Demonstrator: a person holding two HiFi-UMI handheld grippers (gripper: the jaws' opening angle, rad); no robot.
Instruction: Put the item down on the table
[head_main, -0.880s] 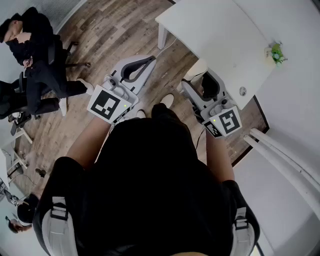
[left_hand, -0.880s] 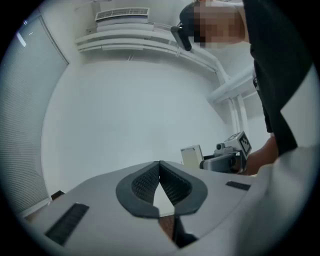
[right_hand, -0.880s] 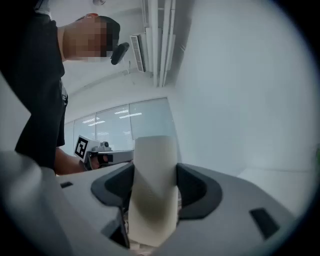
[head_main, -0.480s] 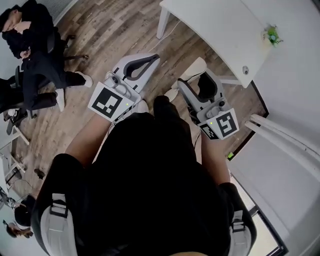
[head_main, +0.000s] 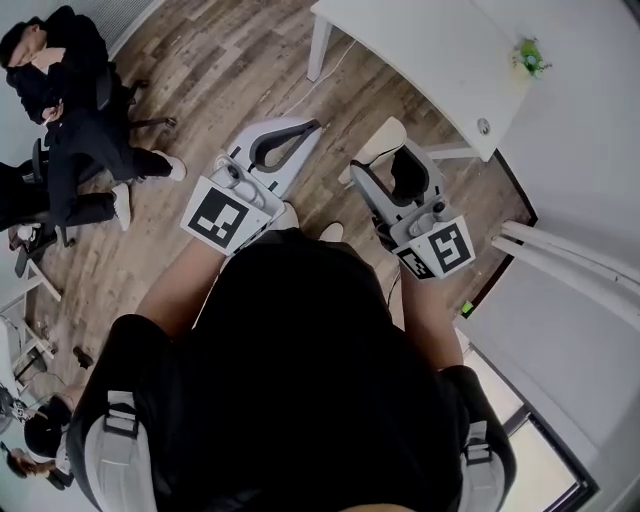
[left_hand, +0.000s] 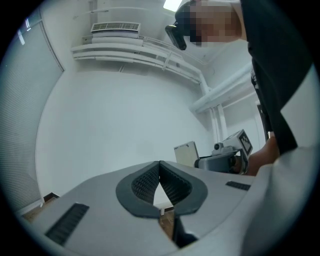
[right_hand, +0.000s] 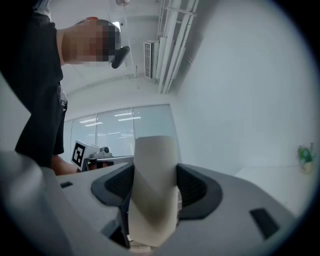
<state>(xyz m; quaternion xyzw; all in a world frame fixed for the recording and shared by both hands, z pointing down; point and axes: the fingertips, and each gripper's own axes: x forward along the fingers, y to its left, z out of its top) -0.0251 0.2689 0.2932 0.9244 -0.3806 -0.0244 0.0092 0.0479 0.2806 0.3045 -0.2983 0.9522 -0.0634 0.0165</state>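
Letting go now would likely drop the item (right_hand: 152, 170) onto the floor (head_main: 200, 80), because the table (head_main: 420, 50) lies well ahead and is not yet under it. The right gripper (head_main: 402, 165) points level towards the table, jaws wide and clamped on the pale item. The left gripper (left_hand: 160, 176) sits level beside it, jaws closed together with nothing between them.

The floor (head_main: 220, 90) is grainy wood, the table (head_main: 420, 50) smooth matt white. The item (right_hand: 152, 200) looks matt; the right gripper (right_hand: 154, 172) has ribbed pads (right_hand: 192, 186).
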